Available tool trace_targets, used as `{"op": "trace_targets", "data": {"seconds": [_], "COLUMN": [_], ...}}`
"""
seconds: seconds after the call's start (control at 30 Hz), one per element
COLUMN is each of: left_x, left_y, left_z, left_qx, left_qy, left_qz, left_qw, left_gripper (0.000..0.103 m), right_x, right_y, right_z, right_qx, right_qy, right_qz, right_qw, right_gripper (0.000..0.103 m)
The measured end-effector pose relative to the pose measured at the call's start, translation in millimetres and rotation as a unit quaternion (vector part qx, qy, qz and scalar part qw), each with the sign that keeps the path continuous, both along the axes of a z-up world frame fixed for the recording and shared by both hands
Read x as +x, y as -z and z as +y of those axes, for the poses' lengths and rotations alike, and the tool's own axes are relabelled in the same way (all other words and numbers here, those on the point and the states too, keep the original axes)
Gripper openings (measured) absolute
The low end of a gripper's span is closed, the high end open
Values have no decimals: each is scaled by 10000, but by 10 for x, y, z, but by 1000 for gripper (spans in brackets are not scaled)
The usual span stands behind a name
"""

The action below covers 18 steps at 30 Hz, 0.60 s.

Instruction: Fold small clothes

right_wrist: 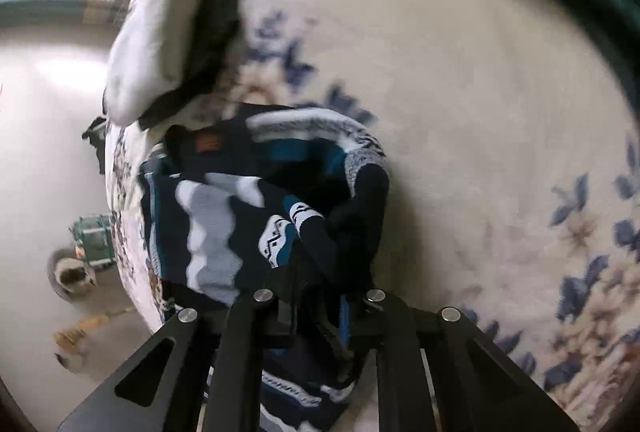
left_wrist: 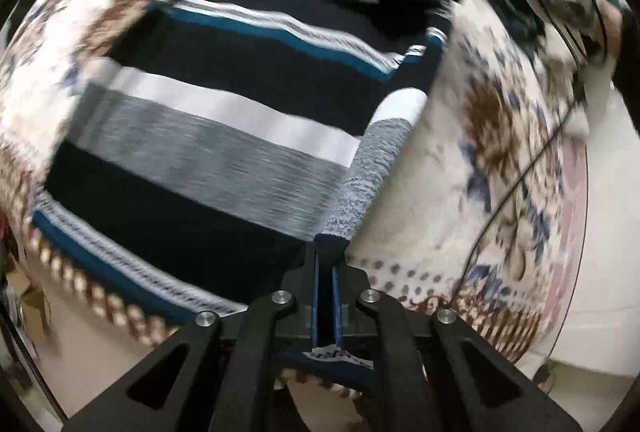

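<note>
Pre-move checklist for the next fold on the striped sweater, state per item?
1. Left gripper shut on striped sweater edge: ok.
2. Right gripper shut on bunched sweater fabric: ok.
3. Sweater lying flat: not ok in the right wrist view, crumpled.
4. Floral blanket bare beside the sweater for laying it down: ok.
5. White and black cloth apart from the sweater: cannot tell.
6. Sleeve positions: cannot tell, blurred.

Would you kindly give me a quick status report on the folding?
Left gripper shut on striped sweater edge. Right gripper clamped on bunched sweater fabric. Sweater partly spread on floral blanket. Nothing in the way.
</note>
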<state>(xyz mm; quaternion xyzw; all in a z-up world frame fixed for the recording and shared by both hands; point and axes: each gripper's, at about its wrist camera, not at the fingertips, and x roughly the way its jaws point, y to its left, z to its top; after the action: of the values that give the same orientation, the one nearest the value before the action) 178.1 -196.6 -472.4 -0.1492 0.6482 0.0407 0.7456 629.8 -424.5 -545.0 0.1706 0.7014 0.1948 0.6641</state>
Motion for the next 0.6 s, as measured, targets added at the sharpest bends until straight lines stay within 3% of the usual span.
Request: {"op": "trace_targets", "data": {"seconds": [0.13, 0.33, 0.47, 0.6], "left_x": [-78, -170, -220, -270], "left_y": [-298, -267, -103, 215], "left_z": [544, 1446, 2006, 2560], "left_qx": [118, 64, 37, -125], "left_qy": [-427, -1049, -1213, -1327], "left_qz": [-310, -372, -330, -88], "left_qw": [9985, 9938, 9921, 9910], "left_gripper": [3, 3, 3, 3], "right_x": [67, 148, 207, 307], "right_y": [-480, -967, -945, -672], "right_z": [326, 1151, 2139, 3099], "right_qx": [-384, -811, -1114, -1456], "right_qy": [-173, -392, -641, -892], "right_qz": [-197, -305, -299, -244], "right_qw": [9989, 9955, 9913, 9850], "right_gripper": [13, 13, 13, 13]}}
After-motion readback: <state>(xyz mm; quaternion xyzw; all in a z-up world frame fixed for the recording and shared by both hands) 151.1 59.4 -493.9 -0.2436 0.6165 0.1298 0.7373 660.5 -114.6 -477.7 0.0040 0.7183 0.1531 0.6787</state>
